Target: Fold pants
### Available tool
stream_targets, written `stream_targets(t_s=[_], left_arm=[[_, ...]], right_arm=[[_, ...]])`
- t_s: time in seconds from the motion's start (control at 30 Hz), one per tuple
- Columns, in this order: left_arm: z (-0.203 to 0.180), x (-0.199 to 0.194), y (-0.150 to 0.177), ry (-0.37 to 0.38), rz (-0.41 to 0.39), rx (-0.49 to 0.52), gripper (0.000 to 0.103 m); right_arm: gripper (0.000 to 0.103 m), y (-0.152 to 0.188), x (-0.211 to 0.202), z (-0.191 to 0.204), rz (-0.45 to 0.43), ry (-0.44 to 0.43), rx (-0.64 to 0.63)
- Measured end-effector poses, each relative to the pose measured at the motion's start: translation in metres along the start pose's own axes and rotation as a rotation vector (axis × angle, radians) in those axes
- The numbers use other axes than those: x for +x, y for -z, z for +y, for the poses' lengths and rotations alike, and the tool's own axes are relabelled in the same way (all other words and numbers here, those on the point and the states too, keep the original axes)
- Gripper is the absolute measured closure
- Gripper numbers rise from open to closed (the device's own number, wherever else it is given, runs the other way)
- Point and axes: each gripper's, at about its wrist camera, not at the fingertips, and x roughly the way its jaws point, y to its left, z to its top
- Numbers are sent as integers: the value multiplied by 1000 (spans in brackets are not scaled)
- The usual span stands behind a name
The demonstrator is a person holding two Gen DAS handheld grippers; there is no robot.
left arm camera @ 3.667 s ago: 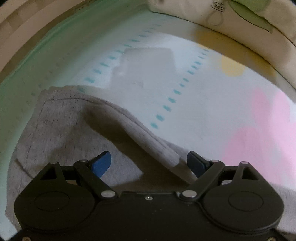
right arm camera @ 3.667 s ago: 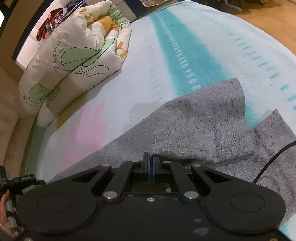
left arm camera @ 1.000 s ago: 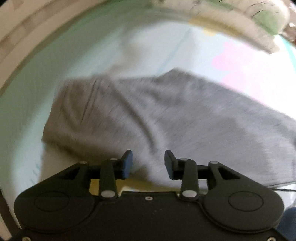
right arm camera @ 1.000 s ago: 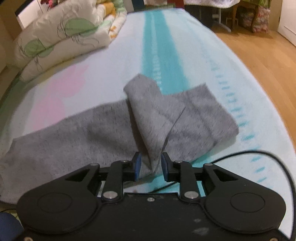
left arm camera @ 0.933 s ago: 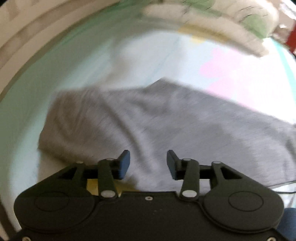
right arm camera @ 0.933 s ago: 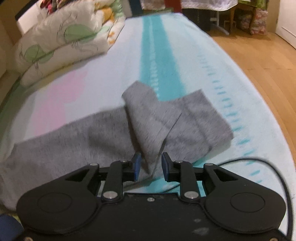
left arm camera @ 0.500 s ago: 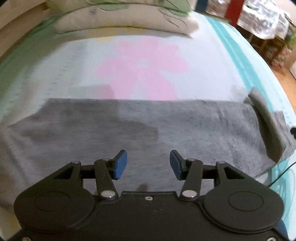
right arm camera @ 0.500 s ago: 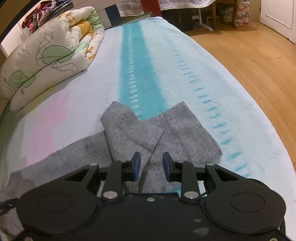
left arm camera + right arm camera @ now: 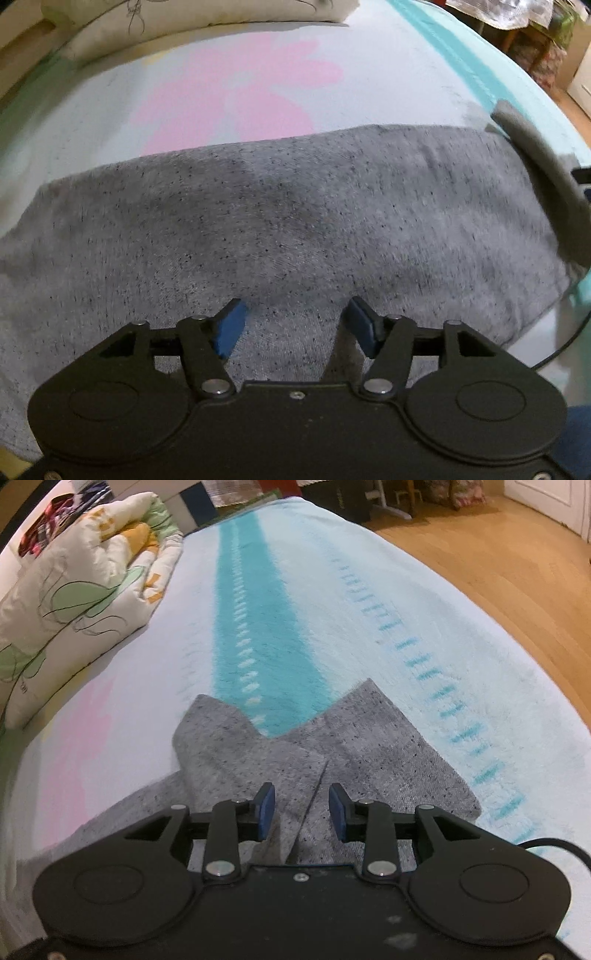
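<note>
The grey speckled pants [image 9: 295, 221] lie flat across the bed, stretched left to right in the left wrist view. My left gripper [image 9: 295, 321] is open and empty, hovering over the pants' near edge. In the right wrist view the pants' end [image 9: 295, 746] shows two leg ends, the left one [image 9: 221, 734] folded over and raised. My right gripper [image 9: 301, 805] is open and empty just above that end. The same raised fold [image 9: 535, 173] shows at the right of the left wrist view.
The bed cover [image 9: 258, 609] is pale with a teal stripe and a pink flower [image 9: 240, 85]. A rolled floral duvet [image 9: 74, 590] lies along the far left side. A black cable [image 9: 554, 845] trails at the right. Wooden floor [image 9: 498, 554] lies beyond the bed's right edge.
Both grippers have let go of the pants and opened wider. The left gripper swung from the left end to face the laid-out pants. The right gripper drew back over the leg ends.
</note>
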Motion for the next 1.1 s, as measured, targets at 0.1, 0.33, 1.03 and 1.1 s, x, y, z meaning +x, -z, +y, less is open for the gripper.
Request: stream_targets(t_s=[0.1, 0.33, 1.03, 1.1], left_arm=[[5, 1, 0, 18, 9, -18, 38], [9, 0, -3, 30, 18, -21, 37], [6, 9, -8, 43, 19, 4, 33], [7, 6, -6, 47, 24, 5, 33]], right_arm=[[67, -1, 9, -3, 11, -15, 39], [86, -3, 21, 4, -5, -49, 51], [83, 27, -24, -27, -104, 314, -27], [80, 27, -31, -22, -126, 303, -32]])
